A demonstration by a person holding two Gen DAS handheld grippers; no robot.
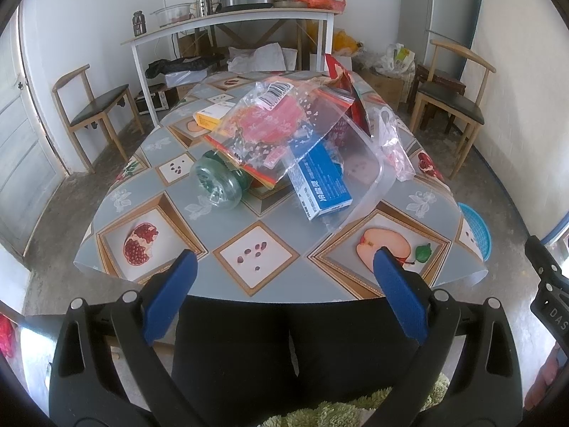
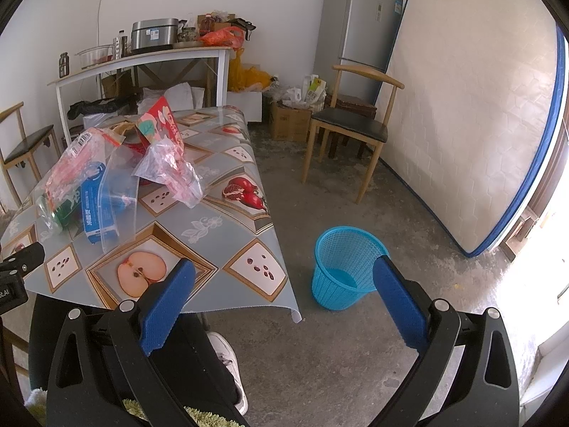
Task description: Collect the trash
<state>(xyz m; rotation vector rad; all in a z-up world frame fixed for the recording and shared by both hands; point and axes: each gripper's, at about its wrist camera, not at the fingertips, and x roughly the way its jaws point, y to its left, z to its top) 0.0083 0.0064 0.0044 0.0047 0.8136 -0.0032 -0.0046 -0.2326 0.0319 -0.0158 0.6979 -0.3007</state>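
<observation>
A pile of trash lies mid-table: a clear plastic bag with pink print (image 1: 270, 121) (image 2: 71, 167), a blue and white box (image 1: 320, 185) (image 2: 94, 210), a green plastic bottle (image 1: 217, 181) on its side, an orange box (image 1: 209, 117), a red package (image 1: 346, 85) (image 2: 160, 121) and a small crumpled clear bag (image 1: 393, 146) (image 2: 170, 167). A blue mesh waste basket (image 2: 343, 267) (image 1: 476, 231) stands on the floor right of the table. My left gripper (image 1: 284, 267) is open and empty at the table's near edge. My right gripper (image 2: 284, 274) is open and empty, between table corner and basket.
The table (image 1: 170, 192) has a fruit-print cloth. Wooden chairs stand at the left (image 1: 96, 106) and right (image 2: 352, 124). A white shelf table (image 1: 227, 25) with kitchenware is behind. A fridge (image 2: 359, 32) and a leaning mattress (image 2: 469, 114) are on the right. My legs are below the grippers.
</observation>
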